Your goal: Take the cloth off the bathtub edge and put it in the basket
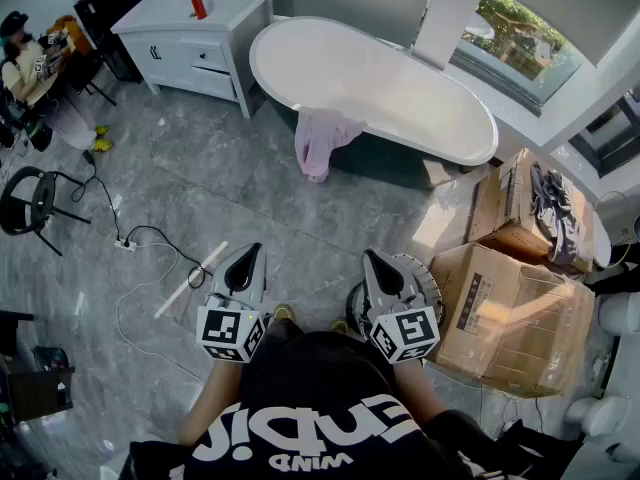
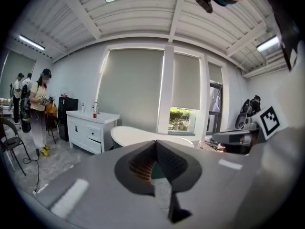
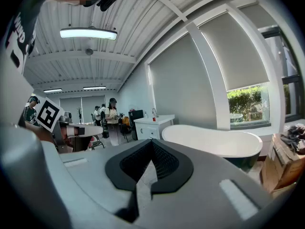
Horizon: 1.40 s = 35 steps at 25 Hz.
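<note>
My left gripper (image 1: 248, 260) and right gripper (image 1: 374, 264) side by side, well short of the bathtub (image 1: 400, 98), tips toward it, jaws together, empty.

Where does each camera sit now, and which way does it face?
Head view: on the person's head, looking steeply down at the floor, bathtub and cloth; shows left gripper, right gripper and black shirt.
Left gripper view: on that gripper, facing over its shut jaws toward cabinet and bathtub; head camera shows above.
Right gripper view: on that gripper, facing over its shut jaws toward the bathtub; shirt shows at left.
Shared: all three show bathtub and cabinet.
</note>
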Available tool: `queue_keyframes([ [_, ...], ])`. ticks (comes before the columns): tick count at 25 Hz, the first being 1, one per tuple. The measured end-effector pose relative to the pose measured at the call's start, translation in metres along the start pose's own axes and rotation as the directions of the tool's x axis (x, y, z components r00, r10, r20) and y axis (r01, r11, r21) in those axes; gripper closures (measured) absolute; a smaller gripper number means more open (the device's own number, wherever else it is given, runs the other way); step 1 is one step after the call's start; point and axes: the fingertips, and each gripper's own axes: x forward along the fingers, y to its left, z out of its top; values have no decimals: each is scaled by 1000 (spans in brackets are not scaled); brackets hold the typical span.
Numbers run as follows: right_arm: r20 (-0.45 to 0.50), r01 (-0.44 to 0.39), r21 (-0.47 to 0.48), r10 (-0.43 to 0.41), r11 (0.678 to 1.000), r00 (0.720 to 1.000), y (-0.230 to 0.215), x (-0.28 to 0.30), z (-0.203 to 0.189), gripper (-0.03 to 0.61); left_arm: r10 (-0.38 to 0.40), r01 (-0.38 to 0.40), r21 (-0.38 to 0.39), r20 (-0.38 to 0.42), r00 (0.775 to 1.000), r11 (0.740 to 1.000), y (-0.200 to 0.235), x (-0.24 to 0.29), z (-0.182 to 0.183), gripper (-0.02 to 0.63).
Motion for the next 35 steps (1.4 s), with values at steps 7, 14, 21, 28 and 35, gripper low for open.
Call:
queue_keyframes([
  [7, 2, 0, 4, 0, 1000, 1000, 5, 9, 0, 572, -10, 10, -3, -6, 1000, 1000, 8, 3, 0, 617],
  [14, 14, 1, 6, -1, 1000, 1000, 21, 24, 4, 572, -42, 42, 0, -19, 999, 999, 24, 8, 0, 617],
  [21, 11, 50, -8, -50, 999, 999, 45, 50, -1, 572, -128, 128, 35, -21, 992, 991, 44, 15, 0, 617],
  [28, 7, 95, -6, -95, 995, 995, 59, 58, -1, 572, -183, 184, 55, -28, 983, 981, 67, 25, -2, 617],
  [35, 3, 102, -6, -102, 995, 995, 50, 87, 2, 572, -195, 197, 52, -51, 980, 979, 91, 52, -6, 617],
])
